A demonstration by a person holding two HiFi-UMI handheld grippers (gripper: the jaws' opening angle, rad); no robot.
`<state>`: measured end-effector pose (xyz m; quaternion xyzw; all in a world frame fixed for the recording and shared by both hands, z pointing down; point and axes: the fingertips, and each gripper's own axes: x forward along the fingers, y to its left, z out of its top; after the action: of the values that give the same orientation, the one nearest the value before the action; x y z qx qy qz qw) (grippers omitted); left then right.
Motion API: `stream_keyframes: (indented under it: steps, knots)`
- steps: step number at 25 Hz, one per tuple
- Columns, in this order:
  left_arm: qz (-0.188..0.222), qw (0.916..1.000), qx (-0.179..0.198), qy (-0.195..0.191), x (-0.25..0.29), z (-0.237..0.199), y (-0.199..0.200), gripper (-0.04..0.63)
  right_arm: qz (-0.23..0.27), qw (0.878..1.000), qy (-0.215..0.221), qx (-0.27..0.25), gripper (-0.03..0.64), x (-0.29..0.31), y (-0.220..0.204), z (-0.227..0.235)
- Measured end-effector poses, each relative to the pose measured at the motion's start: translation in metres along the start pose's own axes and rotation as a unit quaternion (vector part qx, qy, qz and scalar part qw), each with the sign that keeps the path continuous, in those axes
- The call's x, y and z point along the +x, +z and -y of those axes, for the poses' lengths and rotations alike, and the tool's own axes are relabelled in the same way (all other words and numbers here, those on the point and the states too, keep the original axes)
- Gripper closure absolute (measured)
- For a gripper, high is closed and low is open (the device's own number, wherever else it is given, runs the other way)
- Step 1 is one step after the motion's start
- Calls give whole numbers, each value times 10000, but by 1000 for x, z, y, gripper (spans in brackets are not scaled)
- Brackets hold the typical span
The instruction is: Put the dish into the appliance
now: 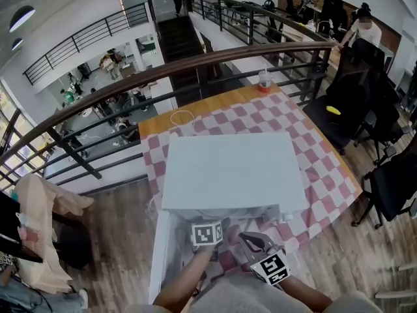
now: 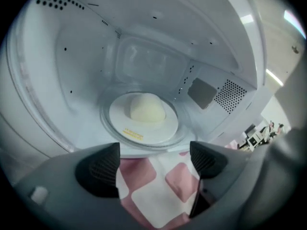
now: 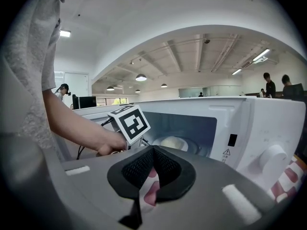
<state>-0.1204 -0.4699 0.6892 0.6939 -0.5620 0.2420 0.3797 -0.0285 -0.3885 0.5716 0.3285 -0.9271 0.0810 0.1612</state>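
A white microwave (image 1: 231, 168) stands on the pink-checked tablecloth (image 1: 313, 155) with its door (image 1: 158, 253) swung open to the left. Inside, a white dish (image 2: 125, 128) carrying a pale round bun (image 2: 146, 108) rests on the glass turntable (image 2: 106, 110). My left gripper (image 2: 153, 162) hovers just outside the opening, jaws wide apart, nothing between them. In the right gripper view its marker cube (image 3: 130, 123) and the person's hand show in front of the cavity, with the dish (image 3: 175, 143) behind. My right gripper (image 3: 152, 164) hangs back from the microwave (image 3: 249, 128), pads together, holding nothing.
A plastic cup (image 1: 264, 80) stands at the table's far edge beside a curved railing (image 1: 195, 64). A white cable loop (image 1: 182, 117) lies behind the microwave. Black chairs (image 1: 345, 109) crowd the table's right side. The microwave's knob (image 3: 271, 157) faces my right gripper.
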Motion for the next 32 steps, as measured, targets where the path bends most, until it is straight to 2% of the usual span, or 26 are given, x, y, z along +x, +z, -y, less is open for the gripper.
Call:
stream_keyframes:
  steps: [6, 14, 18, 21, 28, 32]
  knots:
    - [362, 9992, -179, -11, -23, -4, -5, 144, 6, 10000, -40, -30, 621, 2, 4, -10]
    - [1064, 9934, -164, -387, -77, 12, -1, 147, 90, 9998, -159, -79, 621, 3, 10, -31]
    - [1912, 9793, 85, -665, -119, 28, 10, 235, 138, 9995, -262, -81, 621, 2, 16, -41]
    - [2397, 9669, 417, -772, -149, 35, 17, 252, 216, 9992, -342, -74, 621, -1, 24, -46]
    - [2924, 9487, 1028, -625, -195, 33, 15, 269, 483, 9969, -616, 54, 620, -12, 42, -58]
    - [3038, 9435, 1229, -497, -200, 28, 9, 290, 609, 9956, -702, 78, 621, -14, 50, -60]
